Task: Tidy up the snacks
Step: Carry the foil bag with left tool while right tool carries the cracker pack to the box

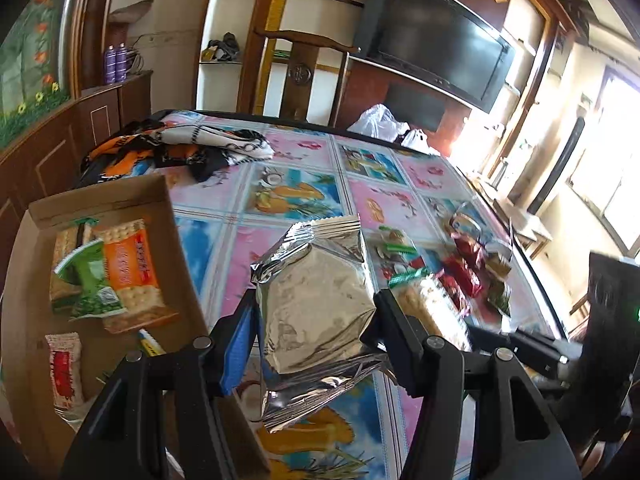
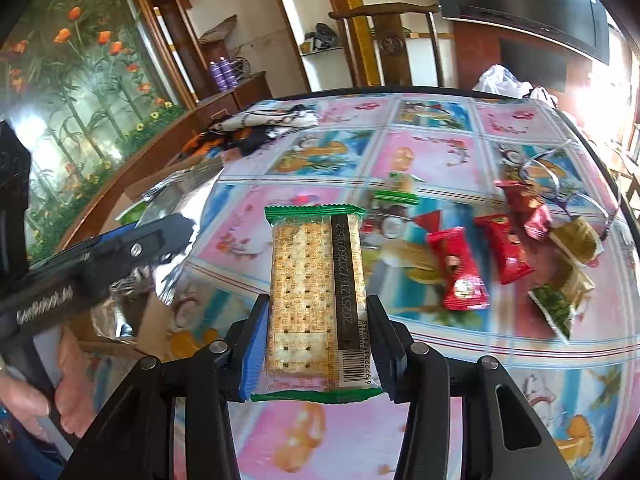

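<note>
My left gripper (image 1: pixel 316 304) is shut on a silver foil snack packet (image 1: pixel 316 300) and holds it above the table, just right of a brown cardboard box (image 1: pixel 176 240). The box holds cracker packs (image 1: pixel 128 272) and a small red-and-white snack (image 1: pixel 64 368). My right gripper (image 2: pixel 318 312) is shut on a green-edged cracker pack (image 2: pixel 316 292), held above the table. The left gripper (image 2: pixel 120 248) and foil packet (image 2: pixel 176 200) show at the left of the right wrist view. Red snacks (image 2: pixel 460 268) and green-and-tan packets (image 2: pixel 560 300) lie on the table to the right.
The table has a colourful patterned cloth (image 1: pixel 296 192). A crumpled orange, black and white fabric (image 1: pixel 176 148) lies at its far left. Eyeglasses (image 2: pixel 560 188) lie near the red snacks. White plastic bags (image 1: pixel 380 120) sit at the far edge. A chair (image 1: pixel 304 60) and a TV (image 1: pixel 436 40) stand behind.
</note>
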A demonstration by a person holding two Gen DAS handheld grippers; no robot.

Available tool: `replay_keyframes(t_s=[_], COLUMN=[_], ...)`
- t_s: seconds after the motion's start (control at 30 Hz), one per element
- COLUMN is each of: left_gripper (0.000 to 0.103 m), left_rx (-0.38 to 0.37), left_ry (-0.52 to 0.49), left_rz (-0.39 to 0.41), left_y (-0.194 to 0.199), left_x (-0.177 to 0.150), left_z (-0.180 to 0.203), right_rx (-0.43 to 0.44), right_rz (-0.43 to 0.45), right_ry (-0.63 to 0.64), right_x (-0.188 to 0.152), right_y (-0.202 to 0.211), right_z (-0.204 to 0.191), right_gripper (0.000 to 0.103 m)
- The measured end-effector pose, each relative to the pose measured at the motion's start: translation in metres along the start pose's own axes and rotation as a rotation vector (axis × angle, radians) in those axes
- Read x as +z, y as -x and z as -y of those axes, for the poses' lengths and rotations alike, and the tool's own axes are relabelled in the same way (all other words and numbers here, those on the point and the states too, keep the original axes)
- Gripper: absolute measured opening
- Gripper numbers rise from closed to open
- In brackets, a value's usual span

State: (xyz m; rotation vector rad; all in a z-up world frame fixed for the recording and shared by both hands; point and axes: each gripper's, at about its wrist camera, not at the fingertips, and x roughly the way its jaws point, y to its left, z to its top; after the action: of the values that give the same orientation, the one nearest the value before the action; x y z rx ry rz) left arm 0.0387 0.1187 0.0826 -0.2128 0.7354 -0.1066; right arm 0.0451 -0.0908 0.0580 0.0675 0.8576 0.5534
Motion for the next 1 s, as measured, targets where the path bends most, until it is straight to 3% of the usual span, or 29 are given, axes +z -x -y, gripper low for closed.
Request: replay_keyframes(t_s=[0.23, 0.53, 0.8, 1.0], left_gripper=[0.058, 0.058, 0.058, 0.058], left_rx=[0.038, 0.134, 0.268, 0.312], left_ry=[0.04, 0.17, 0.304, 0.349], left_rz=[0.045, 0.086, 0.043, 0.015], left_y=[0.015, 0.033, 0.03, 0.026], left_x=[0.011, 0.025, 0.024, 0.02], left_z=[-0.027, -0.105, -0.181, -0.199], right_rx=[0.051, 0.103, 0.14, 0.125], right_rz=[0.004, -0.013, -0.047, -0.073], right_ry=[0.013, 0.047, 0.099, 0.133], right_x=[0.004, 0.018, 0.04, 0.062], right_y=[-0.005, -0.022, -0.054, -0.092], right_z=[-0.033, -0.078, -0.129, -0.165], right_gripper=[0.05, 0.05, 0.05, 0.05])
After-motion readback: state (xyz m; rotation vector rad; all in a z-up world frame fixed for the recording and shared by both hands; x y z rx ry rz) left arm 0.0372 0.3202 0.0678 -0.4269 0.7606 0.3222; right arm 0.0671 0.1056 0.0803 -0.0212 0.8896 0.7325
